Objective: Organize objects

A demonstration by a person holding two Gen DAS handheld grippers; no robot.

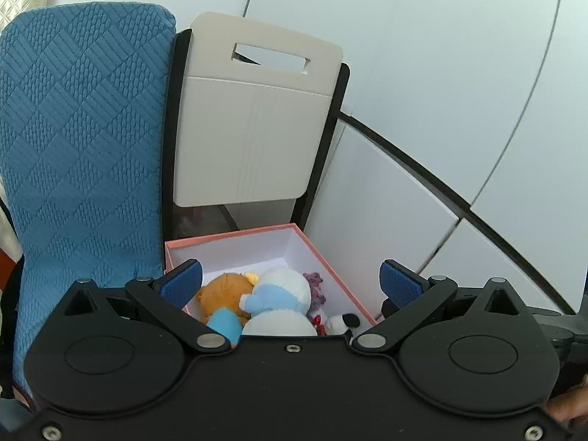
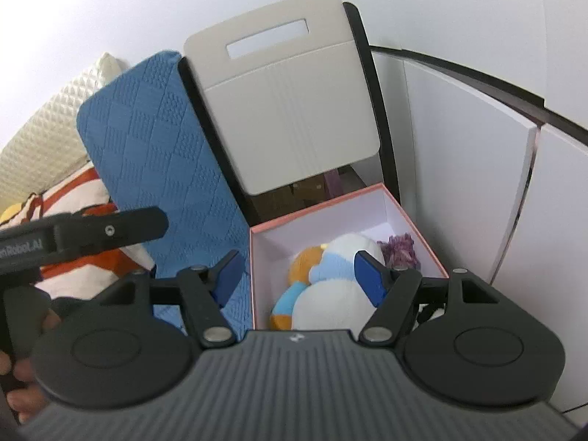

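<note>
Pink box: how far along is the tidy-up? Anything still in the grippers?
Done: the pink box already holds an orange plush, a white and blue plush, a purple item and a small black-and-white toy. In hand: nothing; the left gripper and the right gripper are both open and empty above the box. Left: nothing loose shows near the box; no lid is visible.

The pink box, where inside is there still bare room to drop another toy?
The pink box has bare white floor at its far end, bordered by the back wall and the purple toy. The near end is crowded with the white plush, the orange plush and small toys.
</note>
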